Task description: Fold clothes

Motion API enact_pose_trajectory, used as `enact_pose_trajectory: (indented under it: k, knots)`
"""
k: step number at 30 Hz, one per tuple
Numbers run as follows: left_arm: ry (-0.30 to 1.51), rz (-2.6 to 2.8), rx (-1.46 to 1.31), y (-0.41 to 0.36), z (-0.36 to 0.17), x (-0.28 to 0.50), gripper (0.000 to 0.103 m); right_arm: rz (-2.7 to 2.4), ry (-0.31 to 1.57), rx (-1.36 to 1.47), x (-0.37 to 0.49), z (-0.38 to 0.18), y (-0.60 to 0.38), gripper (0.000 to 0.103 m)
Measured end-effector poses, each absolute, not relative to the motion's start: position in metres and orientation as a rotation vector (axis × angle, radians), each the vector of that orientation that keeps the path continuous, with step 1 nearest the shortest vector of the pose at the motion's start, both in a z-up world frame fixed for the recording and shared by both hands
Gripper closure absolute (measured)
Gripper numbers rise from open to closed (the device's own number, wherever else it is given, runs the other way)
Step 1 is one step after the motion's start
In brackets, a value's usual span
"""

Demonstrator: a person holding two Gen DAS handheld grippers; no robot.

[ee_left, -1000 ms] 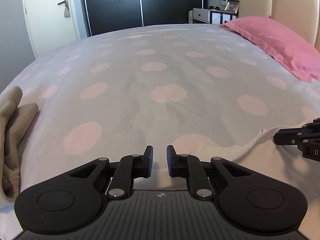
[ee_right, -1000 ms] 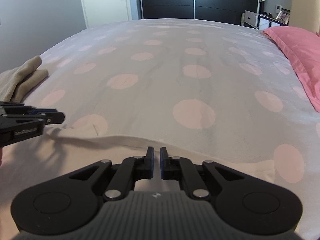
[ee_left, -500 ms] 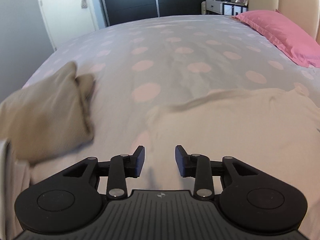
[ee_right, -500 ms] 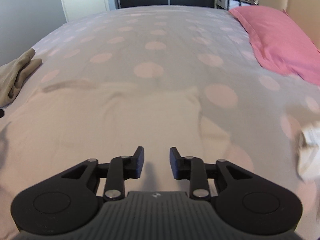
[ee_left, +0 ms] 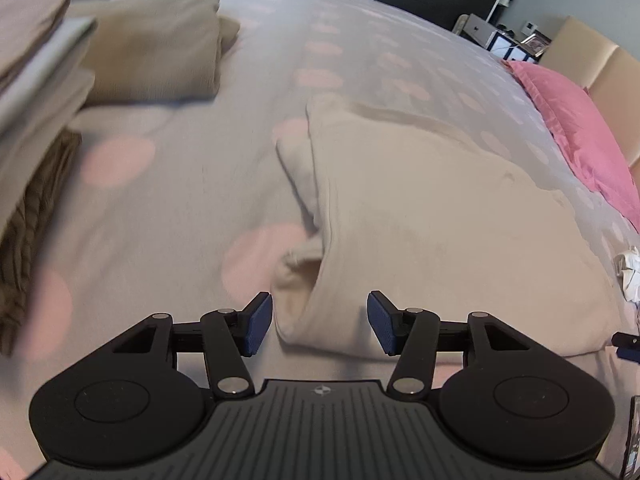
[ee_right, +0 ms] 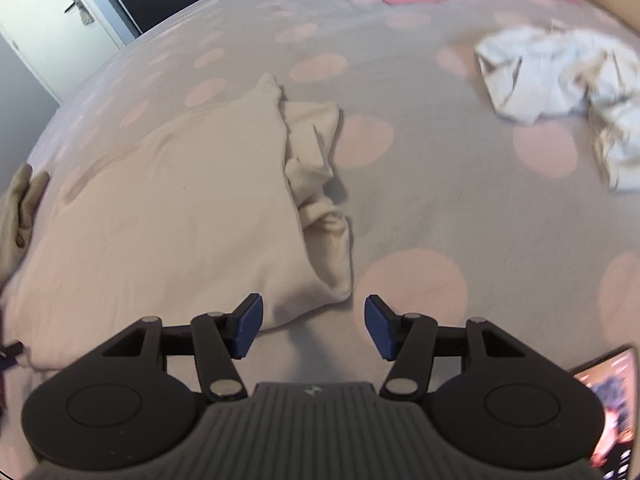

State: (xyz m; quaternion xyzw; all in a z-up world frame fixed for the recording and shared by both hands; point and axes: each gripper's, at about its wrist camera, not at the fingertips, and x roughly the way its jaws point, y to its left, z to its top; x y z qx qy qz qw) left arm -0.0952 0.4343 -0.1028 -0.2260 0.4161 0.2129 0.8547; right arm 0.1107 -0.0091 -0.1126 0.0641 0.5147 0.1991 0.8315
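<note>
Leftmost, in the left wrist view, a blurred stack of folded clothes (ee_left: 36,92) sat at the frame's edge, with a tan folded garment (ee_left: 160,48) beyond it on the bed (ee_left: 180,184), whose grey cover bore pink dots; to the right of these lay the cream garment (ee_left: 440,232), folded into a long slab whose long axis ran away from the camera toward the far side of the bed, a loose sleeve bunched along its left edge; its near end lay just ahead of the left tongs (ee_left: 320,322), between the two spread blue pads, which were released and held nothing; a pink pillow (ee_left: 576,136) lay at the far right by the headboard. In the right wrist view the same cream garment (ee_right: 172,216) lay left of centre, its long axis slanting up and away, the second sleeve crumpled along its right edge; its near right corner sat just ahead of the left finger of the right tongs (ee_right: 312,326), which were likewise released and empty; further right, well apart, a crumpled white garment (ee_right: 560,88) lay on the bed; a lit screen (ee_right: 608,408) showed at the lower right edge.
</note>
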Motion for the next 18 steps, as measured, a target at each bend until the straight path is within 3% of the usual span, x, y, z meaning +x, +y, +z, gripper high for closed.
enact_pose_trajectory:
  k: [9,11,12,13,14,15,18]
  knots:
    - [0.862,0.464,-0.659,0.433,-0.129,-0.106,0.05,0.377,1.119,0.318,0.133,-0.129,-0.009,0.041]
    - [0.847,0.466,-0.672,0.435,-0.132,-0.104,0.05,0.377,1.106,0.312,0.136,-0.131,-0.004,0.046]
    - [0.839,0.467,-0.676,0.436,-0.133,-0.102,0.051,0.376,1.099,0.302,0.136,-0.132,-0.002,0.054]
    - [0.832,0.467,-0.68,0.436,-0.134,-0.101,0.054,0.37,1.091,0.297,0.137,-0.132,-0.002,0.062]
    - [0.825,0.474,-0.678,0.436,-0.134,-0.101,0.062,0.365,1.084,0.293,0.137,-0.132,-0.002,0.067]
    - [0.82,0.477,-0.675,0.436,-0.134,-0.101,0.072,0.365,1.082,0.299,0.137,-0.132,-0.003,0.078]
    - [0.808,0.472,-0.679,0.436,-0.131,-0.101,0.089,0.376,1.078,0.316,0.138,-0.129,-0.005,0.088]
